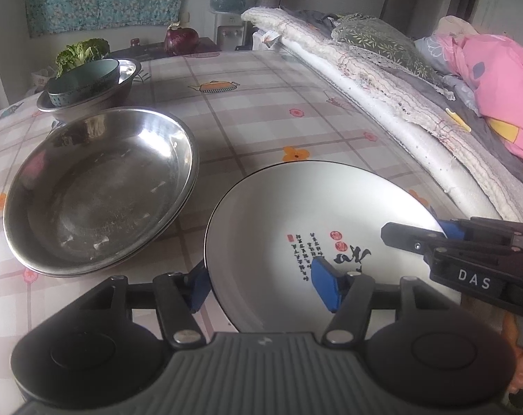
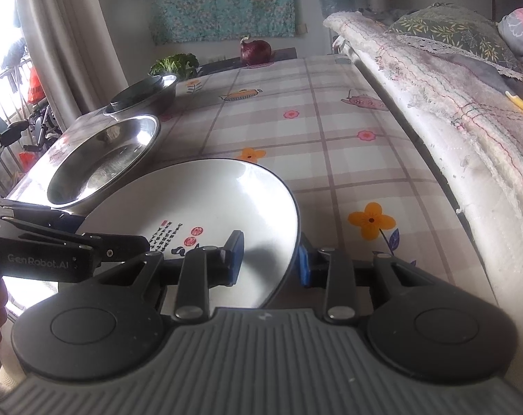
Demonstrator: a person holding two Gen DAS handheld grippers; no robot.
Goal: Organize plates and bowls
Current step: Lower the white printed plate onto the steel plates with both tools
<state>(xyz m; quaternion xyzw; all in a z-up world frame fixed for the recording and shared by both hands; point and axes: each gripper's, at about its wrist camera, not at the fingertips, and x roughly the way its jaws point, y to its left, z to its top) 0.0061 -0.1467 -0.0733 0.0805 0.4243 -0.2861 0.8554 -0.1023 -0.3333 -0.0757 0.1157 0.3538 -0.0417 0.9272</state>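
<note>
A white ceramic plate (image 1: 296, 214) with black rim and printed writing lies near the table's front; it also shows in the right wrist view (image 2: 206, 204). My left gripper (image 1: 261, 285) straddles its near left rim, one blue pad inside, one outside, with a wide gap. My right gripper (image 2: 270, 257) straddles its right rim the same way. Neither pad pair visibly presses the rim. A stack of steel plates (image 1: 102, 186) sits left of it. Behind, a steel bowl (image 1: 123, 86) holds a green bowl (image 1: 85, 81).
The table (image 1: 254, 110) has a checked flowered cloth. A bed with quilts (image 1: 382, 79) runs along its right edge. A leafy vegetable (image 1: 83, 52) and a red onion (image 1: 181, 39) sit at the far end. A curtain and window (image 2: 36, 52) are on the left.
</note>
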